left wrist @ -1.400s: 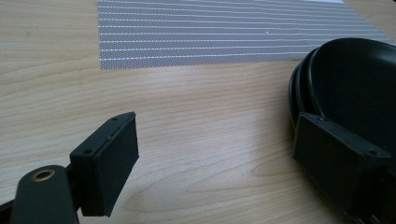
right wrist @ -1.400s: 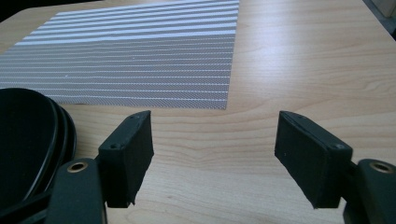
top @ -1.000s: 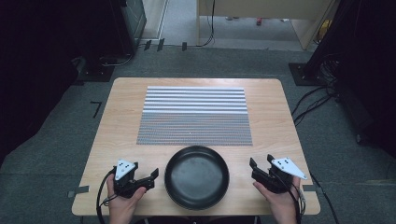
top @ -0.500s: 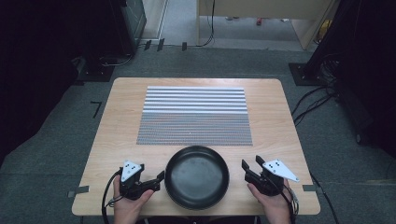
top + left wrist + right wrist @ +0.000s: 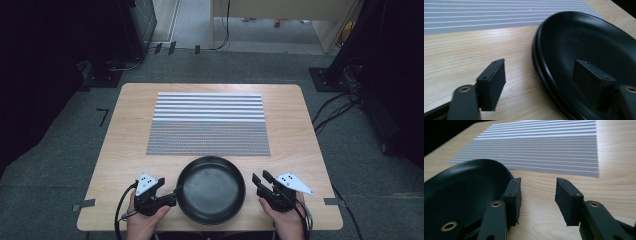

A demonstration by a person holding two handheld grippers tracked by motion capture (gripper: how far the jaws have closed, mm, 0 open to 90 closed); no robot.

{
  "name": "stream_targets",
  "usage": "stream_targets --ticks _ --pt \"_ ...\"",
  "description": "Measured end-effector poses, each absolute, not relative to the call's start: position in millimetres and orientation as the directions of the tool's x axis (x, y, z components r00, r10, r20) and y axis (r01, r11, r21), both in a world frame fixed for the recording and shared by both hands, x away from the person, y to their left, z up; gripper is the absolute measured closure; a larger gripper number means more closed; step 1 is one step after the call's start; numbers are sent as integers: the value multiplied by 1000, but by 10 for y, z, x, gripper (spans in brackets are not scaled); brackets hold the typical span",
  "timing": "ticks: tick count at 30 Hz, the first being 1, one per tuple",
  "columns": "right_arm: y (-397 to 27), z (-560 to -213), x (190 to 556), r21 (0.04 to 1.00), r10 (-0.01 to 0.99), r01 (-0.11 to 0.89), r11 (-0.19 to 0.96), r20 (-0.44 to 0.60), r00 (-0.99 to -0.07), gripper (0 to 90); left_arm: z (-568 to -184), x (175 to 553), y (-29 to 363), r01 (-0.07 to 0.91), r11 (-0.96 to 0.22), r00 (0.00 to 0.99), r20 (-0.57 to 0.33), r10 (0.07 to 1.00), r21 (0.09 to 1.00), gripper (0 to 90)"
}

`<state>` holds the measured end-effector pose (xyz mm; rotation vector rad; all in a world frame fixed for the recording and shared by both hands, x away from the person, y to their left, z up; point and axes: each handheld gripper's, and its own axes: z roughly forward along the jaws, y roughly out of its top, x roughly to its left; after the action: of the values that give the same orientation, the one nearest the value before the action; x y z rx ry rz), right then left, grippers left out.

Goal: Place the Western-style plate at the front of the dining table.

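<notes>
The black pan (image 5: pixel 211 189) is set on the table (image 5: pixel 125 130), just in front of the striped mat (image 5: pixel 208 123). At the pan's left rim the left gripper (image 5: pixel 172 196) is held with one jaw over the inside and one outside; its jaws have just been closing, but the pads are seemingly not yet pressed on the rim. Just right of the pan, the right gripper (image 5: pixel 261 180) is parted, nothing between its closing jaws.
</notes>
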<state>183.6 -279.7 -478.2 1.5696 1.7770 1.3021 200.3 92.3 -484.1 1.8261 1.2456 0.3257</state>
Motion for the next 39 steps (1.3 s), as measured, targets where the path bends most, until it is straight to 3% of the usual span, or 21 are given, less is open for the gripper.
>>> stream_targets --ticks 8,11,16,29,39 --pt "-2715 -4834 1829 837 888 527 -148 347 -302 628 -4883 2003 857 635 -134 479 -251 841 761 425" --pt "-2667 -4861 1836 831 887 539 -138 346 -306 670 -4900 2003 852 636 -140 492 -259 831 759 517" --pt "-2626 -4894 1859 807 877 571 -151 375 -299 710 -4919 2003 834 637 -157 510 -260 820 755 596" --pt "-2588 -4956 1918 697 833 666 -265 514 -206 854 -4925 2022 876 646 -139 510 -288 811 750 639" --pt "-2597 -4986 1921 658 804 684 -315 568 -175 870 -4938 2024 889 648 -129 506 -298 809 750 663"
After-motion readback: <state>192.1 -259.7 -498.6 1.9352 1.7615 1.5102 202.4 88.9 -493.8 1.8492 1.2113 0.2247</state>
